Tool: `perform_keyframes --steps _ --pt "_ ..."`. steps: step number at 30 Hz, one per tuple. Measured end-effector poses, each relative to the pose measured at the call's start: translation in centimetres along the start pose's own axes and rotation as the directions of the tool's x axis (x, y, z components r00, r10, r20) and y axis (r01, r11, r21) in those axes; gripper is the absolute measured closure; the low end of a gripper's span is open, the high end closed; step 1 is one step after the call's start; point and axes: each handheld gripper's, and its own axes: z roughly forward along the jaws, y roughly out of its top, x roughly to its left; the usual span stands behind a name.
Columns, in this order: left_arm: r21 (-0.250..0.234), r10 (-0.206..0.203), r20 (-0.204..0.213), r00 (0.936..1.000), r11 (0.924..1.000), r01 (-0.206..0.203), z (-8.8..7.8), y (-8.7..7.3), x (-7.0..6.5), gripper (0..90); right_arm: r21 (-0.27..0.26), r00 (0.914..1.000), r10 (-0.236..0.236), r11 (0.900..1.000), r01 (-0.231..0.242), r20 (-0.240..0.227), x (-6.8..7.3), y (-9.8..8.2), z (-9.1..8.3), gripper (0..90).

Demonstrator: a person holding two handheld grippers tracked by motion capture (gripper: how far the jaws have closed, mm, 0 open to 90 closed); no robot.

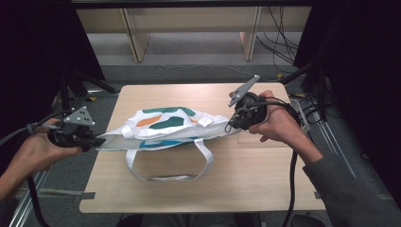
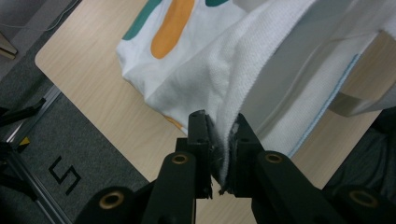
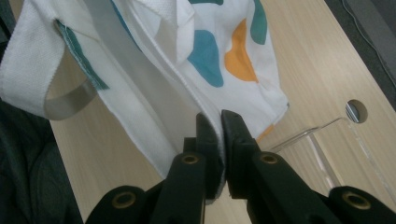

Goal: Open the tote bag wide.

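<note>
Left gripper [image 1: 97,142]: clamping the left end of the tote bag [image 1: 170,127]; in the left gripper view its jaws are pressing a fold of white cloth [image 2: 224,140] between them, narrow, with no gap showing.
Right gripper [image 1: 231,125]: pinching the opposite end of the tote bag; in the right gripper view the jaws are sitting close together on a thin white edge [image 3: 217,140].
Tote bag position: hanging between the two grippers, ahead of each one's jaws, with its middle resting on or just above the table [image 1: 265,184]; which of the two cannot be told.
Reason for the hold: the two grippers are pulling apart along the tote bag's length, so the cloth is staying stretched and flat rather than slumping. This is a judgement from the taut edge.
Handle loop [image 1: 168,165]: lying slack on the table, on the person's side of the line between the grippers, free of both.
Clear stand [image 3: 322,140]: lying on the table just beyond the right gripper, beside the tote bag's corner.
Risk: thin cloth is likely to slip from narrow jaws if tension is rising unevenly.
</note>
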Motion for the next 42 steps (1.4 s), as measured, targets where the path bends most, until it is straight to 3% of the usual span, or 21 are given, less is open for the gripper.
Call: perform_keyframes --steps 3,4,7,10,14,19,22,23,24,25,26,27,28,29,31,34,35,36,39,40,42 --pt "0.010 -0.003 0.003 1.0000 0.9999 0.003 -1.0 0.8 0.8 81.7 -0.007 0.9995 -0.032 0.999 0.032 -0.001 -0.8 1.0 -0.8 87.1" --pt "0.007 -0.010 0.000 1.0000 0.9999 0.010 -1.2 1.0 0.9 81.7 0.007 0.9999 0.010 1.000 -0.010 -0.004 -0.8 1.3 -1.2 87.0" --pt "0.014 0.006 0.007 1.0000 0.9999 -0.006 -2.1 1.9 1.6 82.0 0.013 0.9998 0.019 1.000 -0.019 -0.008 -1.4 2.2 -2.1 87.1" --pt "0.009 0.010 0.024 0.9997 0.9999 -0.010 -2.9 2.8 2.3 82.6 0.013 0.9999 -0.014 1.000 0.014 0.003 -2.2 3.2 -3.0 87.1" --pt "0.021 0.006 0.036 0.9993 0.9997 -0.007 -3.9 3.9 3.1 83.3 0.023 0.9996 0.026 0.999 -0.026 0.013 -2.9 4.3 -4.3 87.2" --pt "0.026 -0.012 0.030 0.9995 0.9996 0.011 -4.7 4.9 3.7 84.4 0.031 0.9993 0.012 0.999 -0.013 0.035 -3.0 5.0 -5.3 87.4" --pt "0.033 0.005 0.027 0.9996 0.9994 -0.006 -5.5 5.5 3.5 85.1 0.039 0.9986 0.004 0.999 -0.006 0.052 -3.0 5.3 -6.0 87.6" --pt "0.049 0.027 0.026 0.9993 0.9984 -0.028 -5.8 5.8 3.6 85.3 0.041 0.9988 -0.026 0.999 0.024 0.043 -3.2 5.5 -6.3 87.6" --pt "0.034 0.018 0.026 0.9995 0.9993 -0.019 -5.9 5.9 3.6 85.4 0.045 0.9989 -0.002 0.999 0.000 0.047 -3.0 5.5 -6.6 87.6" --pt "0.034 0.017 0.032 0.9993 0.9993 -0.018 -6.0 6.1 3.7 85.6 0.044 0.9976 -0.048 0.998 0.045 0.051 -3.3 5.7 -6.9 87.6" --pt "0.037 0.021 0.034 0.9992 0.9991 -0.022 -6.1 6.2 3.7 85.7 0.058 0.9984 -0.011 0.998 0.008 0.055 -3.0 5.7 -7.2 87.6" --pt "0.026 0.014 0.031 0.9994 0.9995 -0.015 -6.2 6.3 3.7 85.7 0.055 0.9967 -0.057 0.997 0.053 0.058 -3.2 5.8 -7.4 87.6" --pt "0.045 0.030 0.039 0.9988 0.9985 -0.032 -6.3 6.4 3.9 85.8 0.061 0.9968 -0.057 0.997 0.054 0.055 -3.2 5.9 -7.6 87.7" --pt "0.041 0.022 0.039 0.9990 0.9989 -0.023 -6.3 6.4 3.9 85.8 0.069 0.9986 -0.009 0.998 0.005 0.052 -2.8 5.8 -7.9 87.7" --pt "0.016 -0.013 0.045 0.9989 0.9998 0.012 -6.1 6.4 4.0 85.8 0.068 0.9991 -0.021 0.998 0.018 0.037 -2.9 6.0 -8.3 87.7" --pt "0.021 -0.021 0.055 0.9982 0.9996 0.020 -5.8 6.3 4.4 85.8 0.074 0.9994 -0.011 0.997 0.008 0.032 -3.0 6.0 -8.1 87.6" --pt "0.021 -0.029 0.053 0.9982 0.9994 0.027 -5.6 6.3 4.6 85.8 0.066 0.9983 -0.049 0.997 0.047 0.032 -3.3 6.0 -7.9 87.7" --pt "0.025 -0.035 0.054 0.9979 0.9991 0.034 -5.3 6.3 4.6 85.8 0.084 0.9998 -0.005 0.996 0.003 0.020 -3.1 5.9 -7.8 87.6" --pt "0.017 -0.045 0.039 0.9982 0.9989 0.045 -4.8 6.4 5.0 85.7 0.085 0.9995 0.007 0.996 -0.010 0.029 -3.4 5.9 -7.3 87.6" --pt "0.025 -0.038 0.040 0.9985 0.9990 0.037 -4.7 6.5 5.1 85.6 0.069 0.9993 -0.033 0.997 0.032 0.019 -4.0 5.9 -7.1 87.6" --pt "0.023 -0.048 0.033 0.9983 0.9986 0.047 -4.2 6.7 5.2 85.4 0.081 0.9998 0.004 0.997 -0.006 0.019 -3.9 5.9 -6.9 87.5"
